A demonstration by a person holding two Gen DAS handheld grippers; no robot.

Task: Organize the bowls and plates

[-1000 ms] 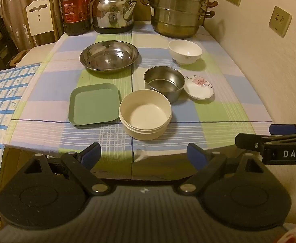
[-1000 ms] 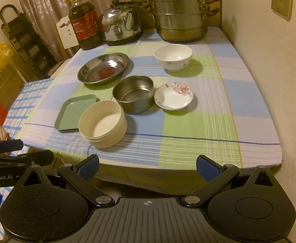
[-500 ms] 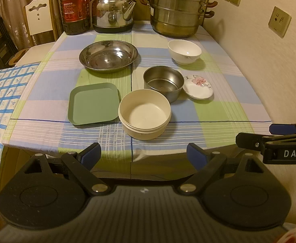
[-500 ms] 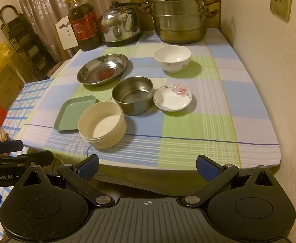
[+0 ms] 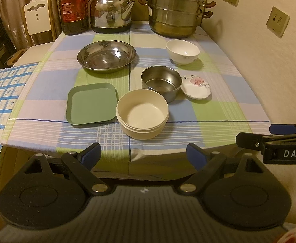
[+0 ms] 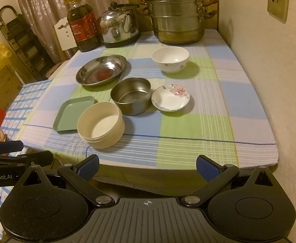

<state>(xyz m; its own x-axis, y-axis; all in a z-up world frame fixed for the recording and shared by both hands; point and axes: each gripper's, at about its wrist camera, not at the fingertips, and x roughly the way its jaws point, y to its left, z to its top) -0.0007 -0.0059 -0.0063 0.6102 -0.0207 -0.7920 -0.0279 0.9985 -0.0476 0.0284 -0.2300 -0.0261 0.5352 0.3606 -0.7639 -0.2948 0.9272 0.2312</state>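
left wrist view: nothing is gripped, so the sorting looks not yet begun; this reads as the approach step. the left tongs (image 5: 143,155) stand wide and empty, hanging short of the near edge of the desk (image 5: 218,113). straight ahead at 12 o'clock sits the cream bowl (image 5: 142,115), round, straight-walled, with a ridge below the rim. touching it at its 9 o'clock is the green plate (image 5: 91,103), square with rounded corners and a low lip. at the bowl's 1 o'clock, touching or nearly so, is the steel bowl (image 5: 161,82), deep and shiny, and the flowered saucer (image 5: 196,87) lies against that one's 3 o'clock. farther off, the wide steel dish (image 5: 107,55) lies at 11 o'clock and the white bowl (image 5: 182,51) at 1 o'clock. the right tongs (image 5: 277,134) show at 3 o'clock, side on.

right wrist view: the right tongs (image 6: 148,165) are also wide and empty, off the desk edge. the cream bowl (image 6: 100,124) lies at 11 o'clock, the flowered saucer (image 6: 170,97) near 12. the left tongs (image 6: 12,151) show at 9 o'clock.

my guess at the next move: reach forward to one rim and pinch its wall. the thin plate lip would need a low, flat entry; the smooth steel may slip.
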